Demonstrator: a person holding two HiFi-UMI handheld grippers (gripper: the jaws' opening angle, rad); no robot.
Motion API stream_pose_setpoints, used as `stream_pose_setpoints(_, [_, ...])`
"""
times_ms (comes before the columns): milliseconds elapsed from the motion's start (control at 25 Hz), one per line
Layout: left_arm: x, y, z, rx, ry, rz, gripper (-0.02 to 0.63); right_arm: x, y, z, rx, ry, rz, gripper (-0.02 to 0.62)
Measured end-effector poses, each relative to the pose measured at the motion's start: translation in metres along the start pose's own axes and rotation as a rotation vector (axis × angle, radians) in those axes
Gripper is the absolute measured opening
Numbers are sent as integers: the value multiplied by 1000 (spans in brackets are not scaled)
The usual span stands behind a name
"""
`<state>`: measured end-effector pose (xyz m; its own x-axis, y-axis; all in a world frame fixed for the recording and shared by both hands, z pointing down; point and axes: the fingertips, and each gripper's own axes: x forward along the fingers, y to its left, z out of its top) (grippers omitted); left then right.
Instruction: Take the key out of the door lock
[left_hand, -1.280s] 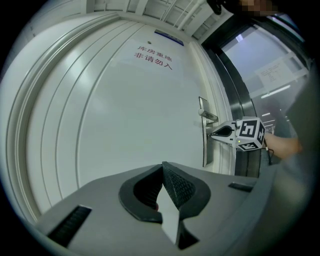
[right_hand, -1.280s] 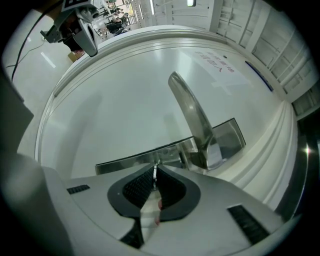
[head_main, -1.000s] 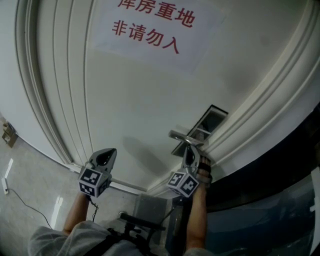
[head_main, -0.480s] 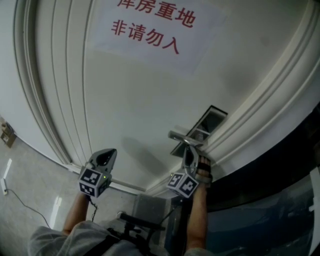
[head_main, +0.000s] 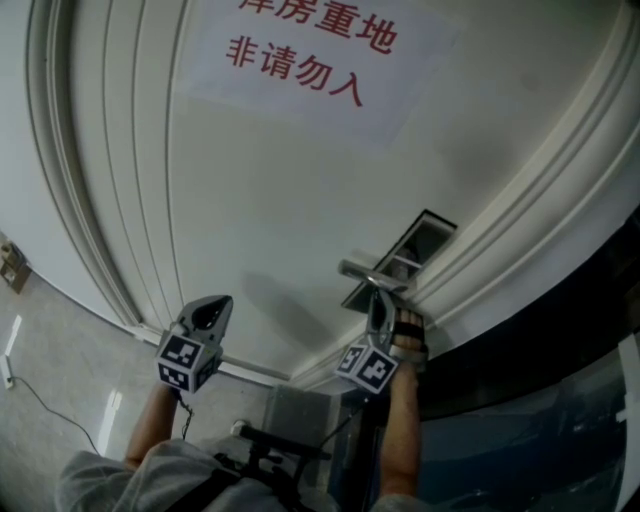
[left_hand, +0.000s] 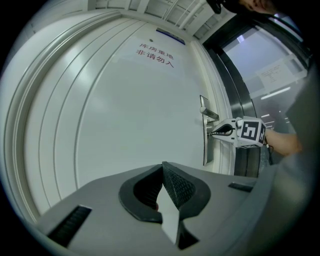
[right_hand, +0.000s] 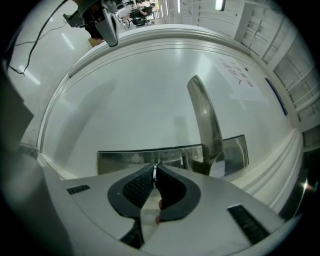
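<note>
In the right gripper view my right gripper (right_hand: 155, 171) is shut on the thin metal key (right_hand: 155, 173), which shows edge-on between the pads. It points at the steel lock plate (right_hand: 170, 156) just ahead. The lever handle (right_hand: 205, 125) juts out above the plate. In the head view the right gripper (head_main: 378, 300) sits against the lock plate (head_main: 405, 258) on the white door (head_main: 270, 200). My left gripper (head_main: 210, 315) hangs off to the left of the lock and holds nothing. Its jaws (left_hand: 162, 169) meet at the tips.
A white paper sign with red characters (head_main: 310, 60) is stuck on the door above. A dark metal and glass frame (head_main: 540, 370) borders the door at the right. Grey floor with a cable (head_main: 40, 400) lies at the lower left.
The right gripper has rolled a little about its own axis at the lock, its marker cube shifting slightly. The left gripper has kept still.
</note>
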<state>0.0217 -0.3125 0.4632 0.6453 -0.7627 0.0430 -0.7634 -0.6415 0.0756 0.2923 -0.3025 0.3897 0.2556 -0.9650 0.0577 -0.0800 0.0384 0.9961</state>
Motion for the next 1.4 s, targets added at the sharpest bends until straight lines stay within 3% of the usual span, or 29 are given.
stream_pose_setpoints(400, [-1, -1, 1, -1, -9, -10, 8, -3, 0, 0, -43, 7, 5, 23])
stream_pose_setpoints(1400, [-13, 0, 1, 11, -6, -3, 8, -10, 1, 0, 1, 5, -6, 23])
